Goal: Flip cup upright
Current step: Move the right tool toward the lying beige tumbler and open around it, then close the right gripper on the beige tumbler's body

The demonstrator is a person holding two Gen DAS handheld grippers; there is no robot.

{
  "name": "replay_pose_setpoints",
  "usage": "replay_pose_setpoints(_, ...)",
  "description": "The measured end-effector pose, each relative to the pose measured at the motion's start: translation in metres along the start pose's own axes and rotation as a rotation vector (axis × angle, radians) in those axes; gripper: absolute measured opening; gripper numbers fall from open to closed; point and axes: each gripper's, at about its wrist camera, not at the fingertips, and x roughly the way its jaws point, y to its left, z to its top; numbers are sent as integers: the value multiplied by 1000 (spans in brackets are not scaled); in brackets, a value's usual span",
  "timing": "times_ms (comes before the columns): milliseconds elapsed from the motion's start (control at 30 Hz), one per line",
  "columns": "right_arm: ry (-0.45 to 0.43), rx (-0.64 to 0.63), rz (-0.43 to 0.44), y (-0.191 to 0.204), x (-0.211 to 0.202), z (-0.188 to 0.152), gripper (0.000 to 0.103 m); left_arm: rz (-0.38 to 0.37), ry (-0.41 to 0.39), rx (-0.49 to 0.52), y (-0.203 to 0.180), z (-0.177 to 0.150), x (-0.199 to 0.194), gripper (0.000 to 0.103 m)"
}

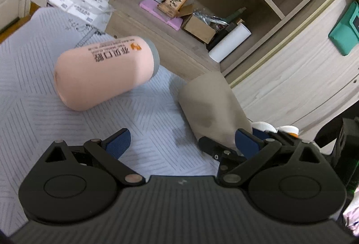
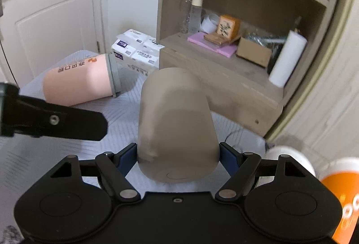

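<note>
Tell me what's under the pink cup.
The pink cup lies tipped over on the grey patterned cloth. What lies beneath the cloth, and the cup's inside, cannot be seen.

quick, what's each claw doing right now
Left claw: open, holding nothing.
Right claw: closed on the taupe cup.

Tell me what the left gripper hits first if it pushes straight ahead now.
Likely just the grey quilted cover: the left gripper points between the pink cup and the taupe cup. Depth is unclear.

Taupe cup matt, smooth; mat ribbed cloth.
</note>
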Motion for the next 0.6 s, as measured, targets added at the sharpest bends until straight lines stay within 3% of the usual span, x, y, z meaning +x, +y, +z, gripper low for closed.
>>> replay_pose_setpoints(100,3,39,4,2,-3,-5,82,-8,-2,-58,5,-5,0,100)
replay_pose_setpoints(333,29,144,56,4,-18,-16,82,-136,16,-169,15,-14,2,100)
replay_pose_setpoints(600,45,192,88,18,-39,-40,82,-164,31,-148,12,-34,-7,100)
